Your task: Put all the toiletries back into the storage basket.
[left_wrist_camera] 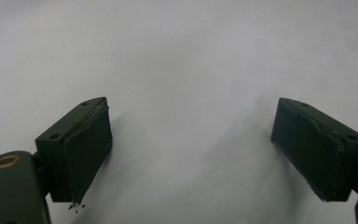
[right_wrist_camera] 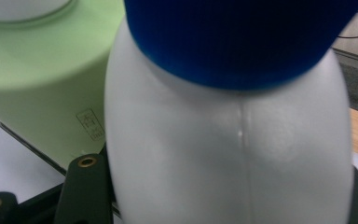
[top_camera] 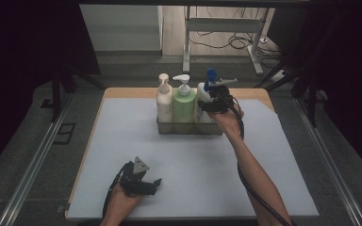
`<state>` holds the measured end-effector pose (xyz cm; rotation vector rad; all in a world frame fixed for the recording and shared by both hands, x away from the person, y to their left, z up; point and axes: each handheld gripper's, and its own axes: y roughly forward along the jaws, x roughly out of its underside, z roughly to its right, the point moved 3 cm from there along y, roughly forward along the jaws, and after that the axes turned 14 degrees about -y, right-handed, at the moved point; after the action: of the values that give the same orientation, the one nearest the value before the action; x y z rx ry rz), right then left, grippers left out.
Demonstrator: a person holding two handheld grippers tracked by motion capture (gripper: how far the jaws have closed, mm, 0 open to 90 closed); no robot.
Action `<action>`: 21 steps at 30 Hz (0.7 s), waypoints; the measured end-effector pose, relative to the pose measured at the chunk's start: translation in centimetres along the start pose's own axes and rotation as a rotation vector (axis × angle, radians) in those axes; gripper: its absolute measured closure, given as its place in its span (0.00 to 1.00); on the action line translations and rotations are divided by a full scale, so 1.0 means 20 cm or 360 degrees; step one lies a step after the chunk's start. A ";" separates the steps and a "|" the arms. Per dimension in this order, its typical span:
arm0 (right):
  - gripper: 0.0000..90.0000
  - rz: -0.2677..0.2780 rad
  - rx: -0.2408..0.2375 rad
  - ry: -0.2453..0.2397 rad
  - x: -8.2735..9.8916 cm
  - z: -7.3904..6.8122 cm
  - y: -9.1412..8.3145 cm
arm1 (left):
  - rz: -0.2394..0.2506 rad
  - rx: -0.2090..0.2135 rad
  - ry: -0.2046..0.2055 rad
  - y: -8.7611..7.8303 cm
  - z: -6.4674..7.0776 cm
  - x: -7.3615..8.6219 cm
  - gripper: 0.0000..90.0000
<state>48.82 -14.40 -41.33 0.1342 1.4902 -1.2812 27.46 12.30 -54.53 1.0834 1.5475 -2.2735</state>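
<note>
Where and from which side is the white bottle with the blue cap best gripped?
Grip the white bottle on its rounded body just below the blue cap, coming from the person's side above the rack. The green bottle stands close on one flank, and the right hand-held gripper already appears to straddle it there.

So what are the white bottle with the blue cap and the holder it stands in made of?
White bottle: looks like matte moulded plastic, with a seam line down its side. Blue cap: probably plastic, finely ribbed. Holder: dark and thin-walled, possibly metal or clear plastic; too dim to tell.
</note>
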 end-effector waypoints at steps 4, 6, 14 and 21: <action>0.44 -0.0008 0.0002 -0.0005 0.00 0.00 0.00 | -0.0001 0.0000 0.0000 0.00 0.00 0.00 0.13; 0.44 -0.0021 -0.0006 -0.0008 0.00 0.00 0.00 | -0.0001 0.0000 0.0000 0.00 0.00 0.00 0.13; 0.43 -0.0019 -0.0016 0.0003 0.00 0.01 0.01 | 0.0000 0.0001 -0.0001 0.00 0.00 0.00 0.13; 0.39 0.0004 -0.0029 0.0011 0.01 0.01 0.01 | 0.0001 0.0002 -0.0001 0.00 0.00 0.00 0.13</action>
<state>49.02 -14.60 -41.43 0.1285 1.5064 -1.2662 27.47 12.31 -54.53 1.0834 1.5453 -2.2747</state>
